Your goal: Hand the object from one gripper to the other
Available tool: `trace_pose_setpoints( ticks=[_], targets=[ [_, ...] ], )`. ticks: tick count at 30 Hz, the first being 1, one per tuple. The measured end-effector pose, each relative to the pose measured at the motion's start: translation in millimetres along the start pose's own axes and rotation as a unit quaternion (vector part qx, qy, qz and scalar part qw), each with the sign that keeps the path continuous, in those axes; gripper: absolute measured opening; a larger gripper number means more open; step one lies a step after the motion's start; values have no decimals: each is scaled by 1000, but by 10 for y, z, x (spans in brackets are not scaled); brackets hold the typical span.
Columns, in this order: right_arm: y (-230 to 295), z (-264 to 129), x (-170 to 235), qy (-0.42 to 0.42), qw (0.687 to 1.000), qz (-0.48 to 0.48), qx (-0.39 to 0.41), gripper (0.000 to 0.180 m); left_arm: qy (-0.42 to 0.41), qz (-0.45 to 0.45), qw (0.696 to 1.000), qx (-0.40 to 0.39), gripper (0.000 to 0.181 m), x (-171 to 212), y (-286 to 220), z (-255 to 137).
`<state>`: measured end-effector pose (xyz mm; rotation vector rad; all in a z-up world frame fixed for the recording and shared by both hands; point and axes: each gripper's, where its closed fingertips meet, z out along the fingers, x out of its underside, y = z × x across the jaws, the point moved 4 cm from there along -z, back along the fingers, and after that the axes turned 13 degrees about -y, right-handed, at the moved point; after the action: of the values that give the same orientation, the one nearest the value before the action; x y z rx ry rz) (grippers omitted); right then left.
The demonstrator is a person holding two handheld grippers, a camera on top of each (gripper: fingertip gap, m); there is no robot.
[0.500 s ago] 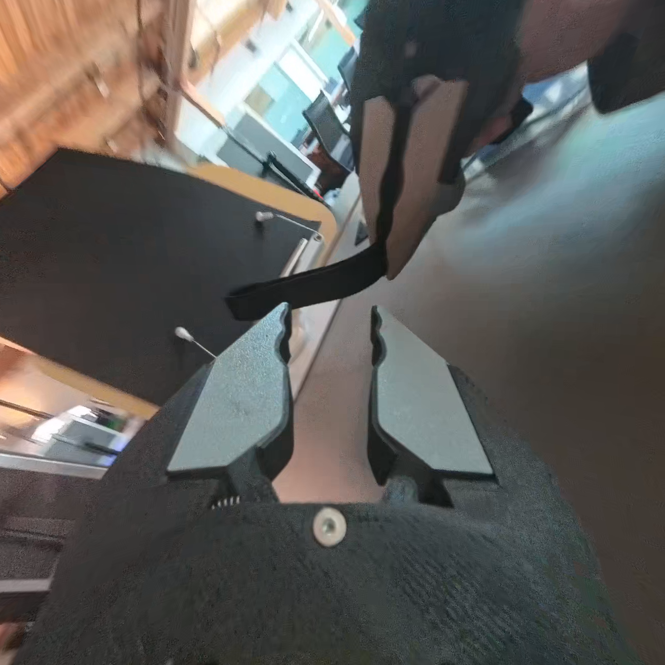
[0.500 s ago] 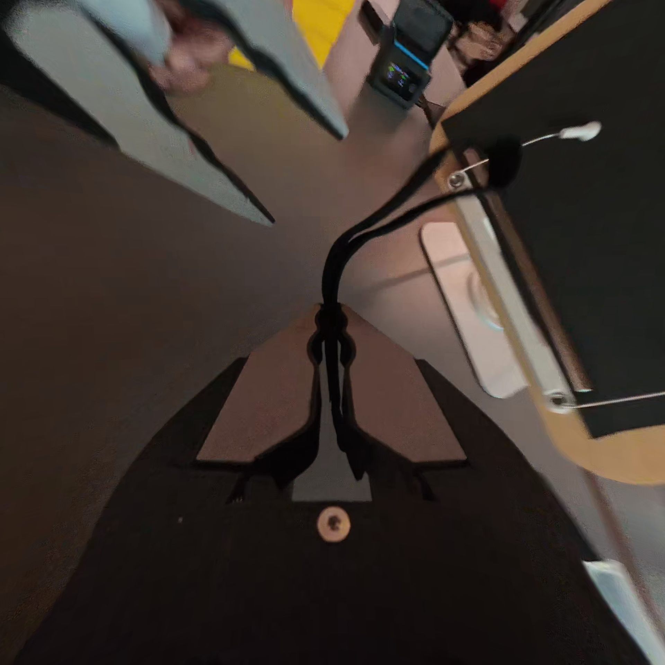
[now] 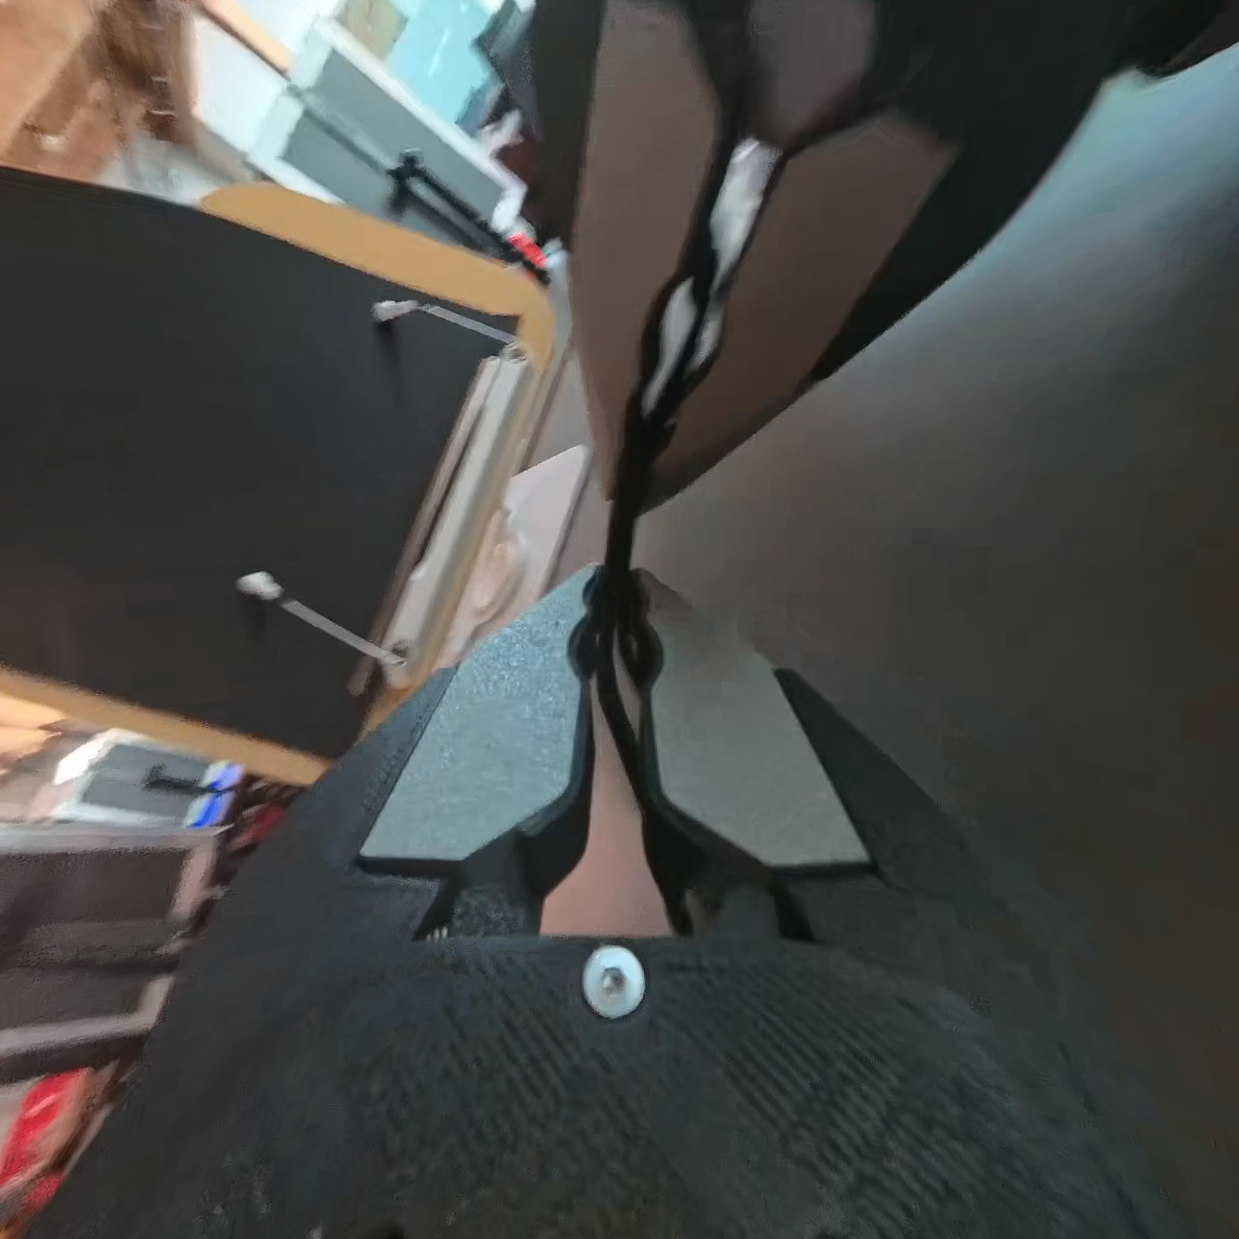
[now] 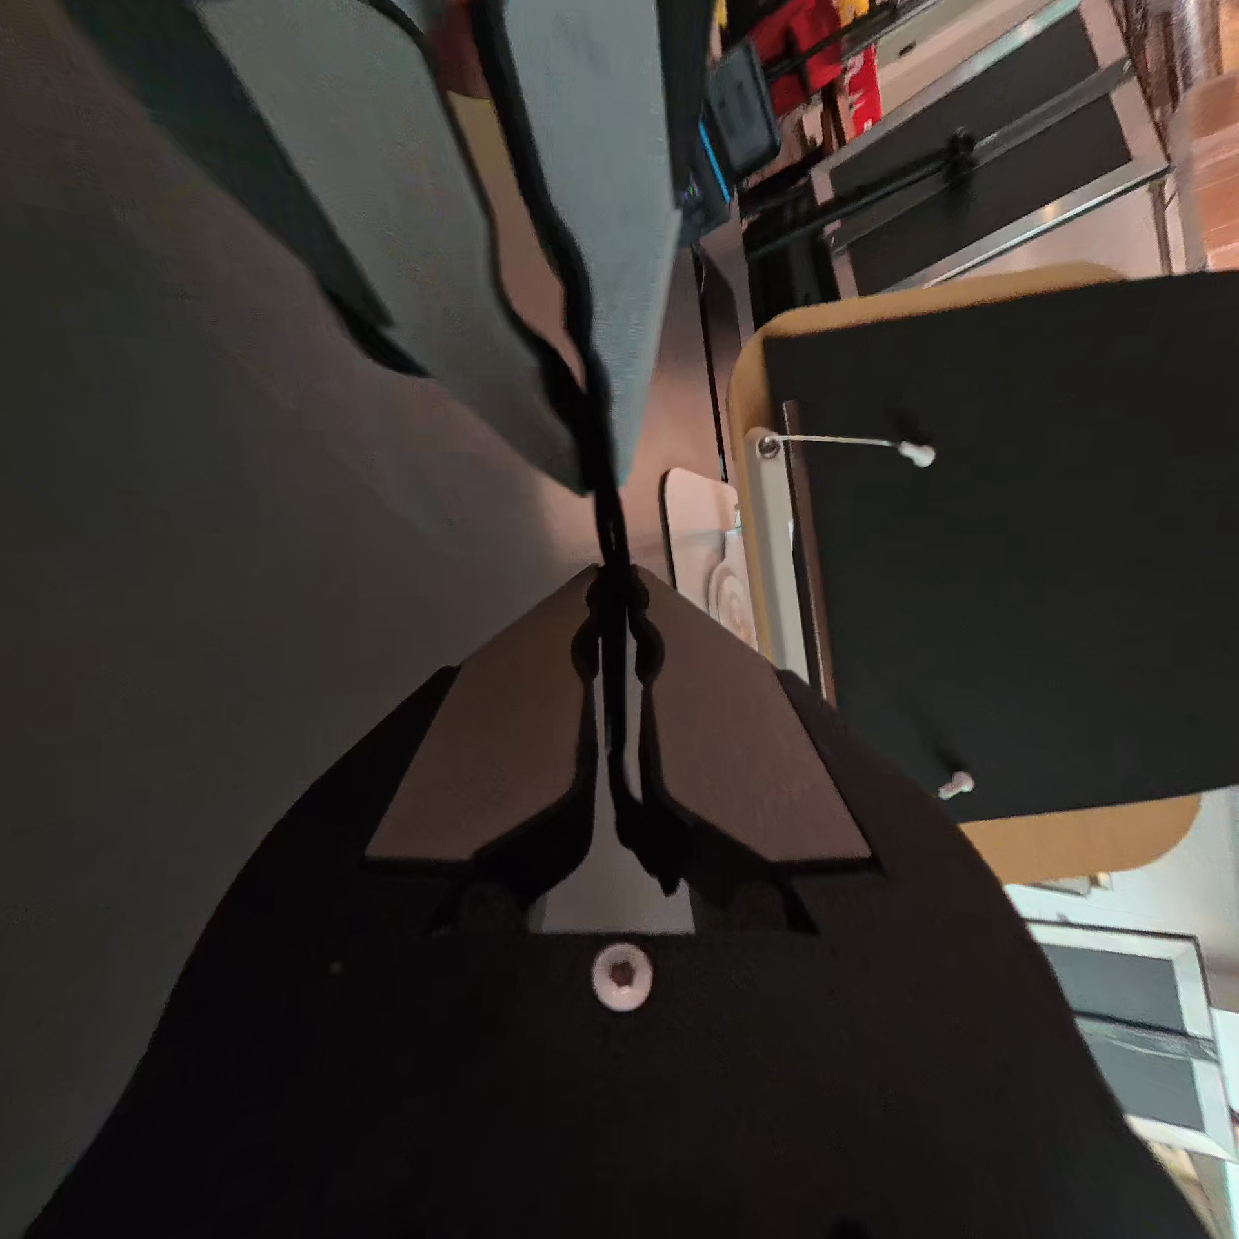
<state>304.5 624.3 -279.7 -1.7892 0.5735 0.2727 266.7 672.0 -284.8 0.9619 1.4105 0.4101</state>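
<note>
The object is a thin black strap (image 3: 622,529). It runs taut between the two grippers, which face each other tip to tip above the brown table. My left gripper (image 3: 617,584) is shut on one end of the strap. In the left wrist view my right gripper (image 3: 633,486) hangs just above, also shut on the strap. In the right wrist view my right gripper (image 4: 613,576) is shut on the strap (image 4: 609,529), with a loose end trailing back between its fingers. The left gripper (image 4: 599,484) shows above it, closed on the same strap.
A black board with a tan rim (image 3: 167,436) stands beside the grippers, with white-tipped pins sticking out of it; it also shows in the right wrist view (image 4: 1006,536). A white flat plate (image 4: 697,536) lies by its foot. Shelves and boxes (image 4: 972,134) are behind. Only a small space, under 4 cm, lies between the two pairs of fingers.
My left gripper was open with the strap end hanging in front of it; it has closed on the strap. The two grippers have come closer, and the strap is pulled straight.
</note>
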Motion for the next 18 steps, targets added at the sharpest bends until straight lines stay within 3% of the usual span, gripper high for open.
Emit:
trace_pose_setpoints(
  ticks=[3,6,10,13,15,16,17,18],
  targets=[
    [49,-30,-70,-44,998,46,-26,20,22,111,992,-62,2,73,202,-41],
    [-66,-194,-160,-122,974,179,-63,30,-4,263,963,-67,2,63,211,-102],
    [-299,-440,-190,-226,870,418,-133,40,-49,351,933,-67,2,-48,170,-143],
    [-259,-412,-115,-222,817,498,-189,55,-78,395,911,-88,2,-231,148,-158],
    [-166,-357,-113,-213,799,518,-221,54,-97,413,901,-89,2,-351,76,-162],
    [-115,-343,-134,-211,791,522,-241,44,-104,418,898,-86,2,-393,36,-158],
    [-62,-340,-162,-211,783,523,-264,21,-107,419,898,-82,2,-417,2,-150],
    [-14,-329,-174,-203,776,526,-281,16,-108,414,900,-82,2,-425,-12,-145]
  ],
)
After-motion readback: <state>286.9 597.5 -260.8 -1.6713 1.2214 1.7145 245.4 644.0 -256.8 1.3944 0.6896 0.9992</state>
